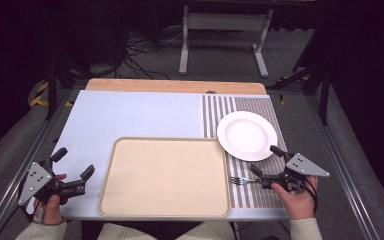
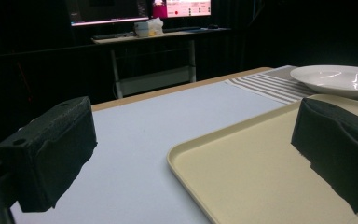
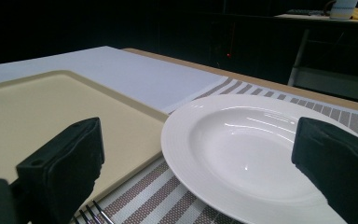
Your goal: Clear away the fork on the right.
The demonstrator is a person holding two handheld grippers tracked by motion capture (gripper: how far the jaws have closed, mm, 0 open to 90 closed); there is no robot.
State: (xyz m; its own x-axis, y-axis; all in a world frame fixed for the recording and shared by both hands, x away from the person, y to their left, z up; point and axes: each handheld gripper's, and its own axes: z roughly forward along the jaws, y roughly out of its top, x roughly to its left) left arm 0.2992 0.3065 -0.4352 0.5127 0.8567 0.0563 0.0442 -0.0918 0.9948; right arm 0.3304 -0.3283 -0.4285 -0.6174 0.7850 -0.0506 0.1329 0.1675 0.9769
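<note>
A beige tray (image 1: 164,176) lies empty at the table's near middle. To its right, a white plate (image 1: 246,135) rests on a striped placemat (image 1: 260,192), and a silver fork (image 1: 240,181) lies on the mat just below the plate. My right gripper (image 1: 266,160) hovers over the mat near the fork's handle, open, nothing between its jaws; the plate (image 3: 251,158) and fork tines (image 3: 93,212) sit ahead of it. My left gripper (image 1: 73,162) stands open and empty left of the tray, with the tray's corner (image 2: 223,177) in front of it.
A pale blue mat (image 1: 130,117) covers the table's left and middle. A wooden edge (image 1: 175,85) runs along the far side. Metal rails flank the table. A desk with monitors (image 2: 140,18) stands beyond in the dark.
</note>
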